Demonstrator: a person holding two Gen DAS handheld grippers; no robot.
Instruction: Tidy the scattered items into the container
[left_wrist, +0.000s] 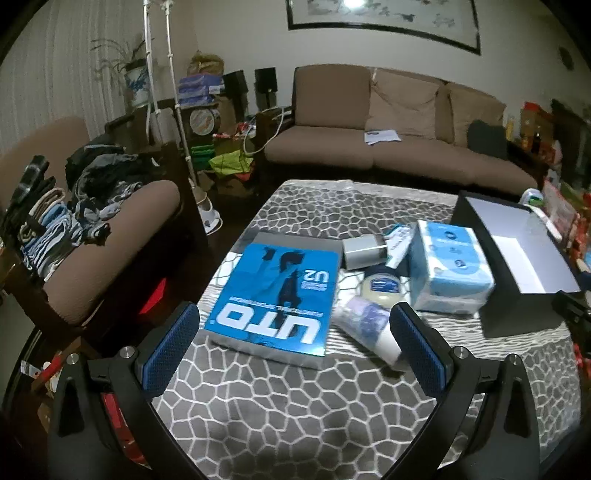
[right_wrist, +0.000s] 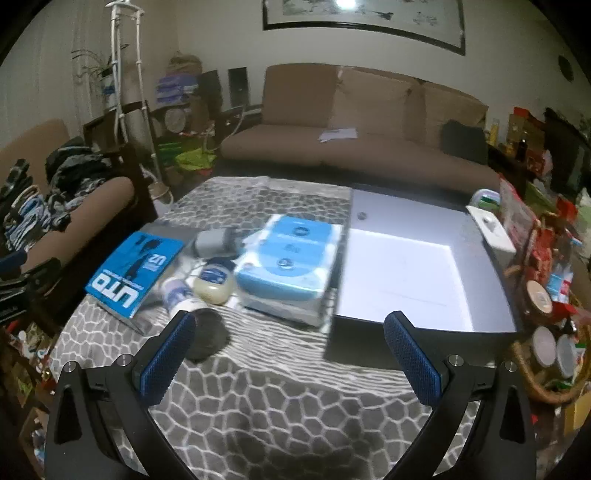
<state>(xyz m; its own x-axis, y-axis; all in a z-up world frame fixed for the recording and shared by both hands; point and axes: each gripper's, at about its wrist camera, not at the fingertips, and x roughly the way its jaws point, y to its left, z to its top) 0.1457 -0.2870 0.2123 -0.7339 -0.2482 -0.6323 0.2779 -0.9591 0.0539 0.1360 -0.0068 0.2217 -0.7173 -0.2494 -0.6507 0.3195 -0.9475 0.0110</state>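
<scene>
On the patterned table lie a blue UTO box, a grey charger block, a round white jar, a white tube, a pale blue tissue pack and a dark round disc. The empty dark container stands to their right. My left gripper hovers open over the UTO box's near edge. My right gripper hangs open above the cloth, in front of the tissue pack and container. Neither holds anything.
A brown sofa runs behind the table. An armchair piled with clothes stands at the left. A basket of jars and packets crowds the table's right side. Bare patterned cloth lies near me.
</scene>
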